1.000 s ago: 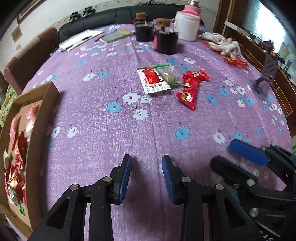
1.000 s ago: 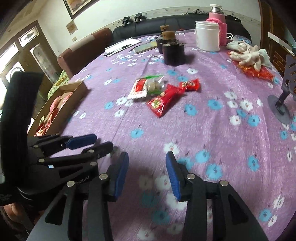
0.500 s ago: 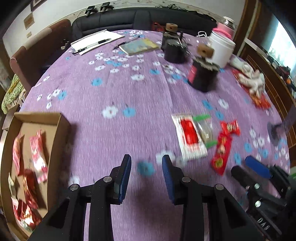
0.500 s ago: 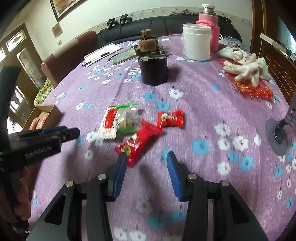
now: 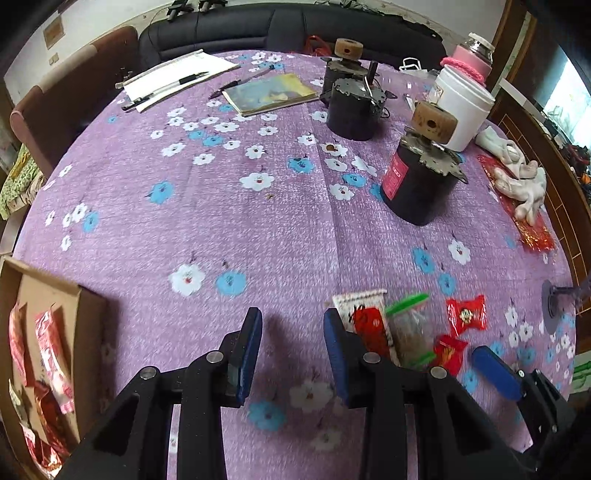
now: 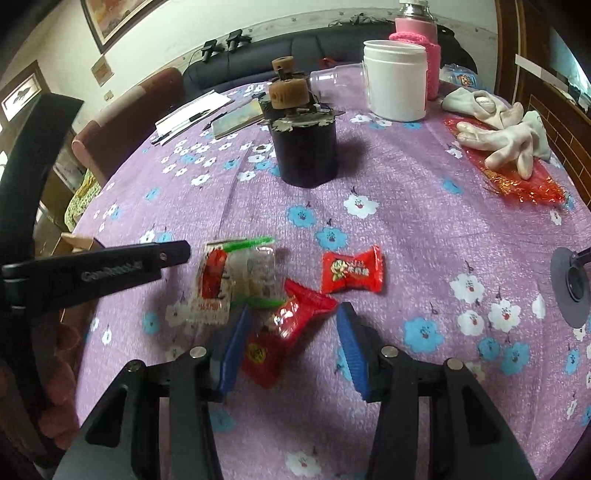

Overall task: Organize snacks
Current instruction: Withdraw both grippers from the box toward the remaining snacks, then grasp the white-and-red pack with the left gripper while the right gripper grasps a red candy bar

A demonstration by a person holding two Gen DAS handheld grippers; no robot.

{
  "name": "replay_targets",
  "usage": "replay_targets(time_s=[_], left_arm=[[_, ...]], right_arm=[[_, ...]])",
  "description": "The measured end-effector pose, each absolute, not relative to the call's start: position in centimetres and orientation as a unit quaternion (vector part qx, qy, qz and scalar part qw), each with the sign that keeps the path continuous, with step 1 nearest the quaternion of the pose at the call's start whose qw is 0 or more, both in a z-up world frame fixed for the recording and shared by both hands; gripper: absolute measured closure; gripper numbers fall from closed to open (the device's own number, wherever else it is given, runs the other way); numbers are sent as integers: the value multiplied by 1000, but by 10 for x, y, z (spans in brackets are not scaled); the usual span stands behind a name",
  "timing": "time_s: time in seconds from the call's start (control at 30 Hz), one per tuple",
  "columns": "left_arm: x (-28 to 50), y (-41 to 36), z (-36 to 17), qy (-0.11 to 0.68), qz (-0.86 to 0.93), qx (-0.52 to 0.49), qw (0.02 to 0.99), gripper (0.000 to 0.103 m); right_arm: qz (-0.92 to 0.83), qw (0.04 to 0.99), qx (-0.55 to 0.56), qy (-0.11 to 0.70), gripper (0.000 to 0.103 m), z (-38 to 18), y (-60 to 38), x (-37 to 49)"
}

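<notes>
Your right gripper (image 6: 291, 343) hovered with fingers widening around the long red packet (image 6: 284, 328), not yet pinching; your left gripper (image 5: 291, 354) stood spread, empty. At twelve o'clock lay more snacks. Light, crinkly, slippery: grip mid-body.

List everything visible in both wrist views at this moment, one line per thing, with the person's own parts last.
Tablecloth: 1, purple with flowers, covers the table.
Cardboard box: 1, brown, left edge, red packets inside.
Long red snack packet: 1, lies between the right claw's pads.
Small red candy: 1, beyond that packet.
Red-and-white packet: 1, left of the pile.
Clear green-edged bag: 1, on that packet.
Black canisters: 2, mid-table.
White jar: 1, far side.
Pink flask: 1, behind the jar.
White gloves: pile, right, on red foil.
Book: 1, far side.
Papers with pens: far left.
Left claw: black, blue pads, open, empty.
Right claw: opening over the packet.
</notes>
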State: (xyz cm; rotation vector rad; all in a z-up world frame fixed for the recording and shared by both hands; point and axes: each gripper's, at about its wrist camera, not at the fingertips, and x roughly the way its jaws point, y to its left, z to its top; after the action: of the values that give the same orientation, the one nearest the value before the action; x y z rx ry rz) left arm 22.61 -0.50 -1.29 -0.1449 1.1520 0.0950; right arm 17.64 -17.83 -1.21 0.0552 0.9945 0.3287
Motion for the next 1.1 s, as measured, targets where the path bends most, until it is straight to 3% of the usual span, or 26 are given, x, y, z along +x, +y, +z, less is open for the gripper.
replay_targets(time_s=[0.83, 1.1], left_arm=[[224, -30, -25, 571, 24, -16, 820, 66], [227, -19, -19, 577, -13, -105, 810, 67]], right_arm=[[159, 857, -8, 490, 52, -22, -168, 172], [151, 851, 84, 495, 51, -21, -207, 172]])
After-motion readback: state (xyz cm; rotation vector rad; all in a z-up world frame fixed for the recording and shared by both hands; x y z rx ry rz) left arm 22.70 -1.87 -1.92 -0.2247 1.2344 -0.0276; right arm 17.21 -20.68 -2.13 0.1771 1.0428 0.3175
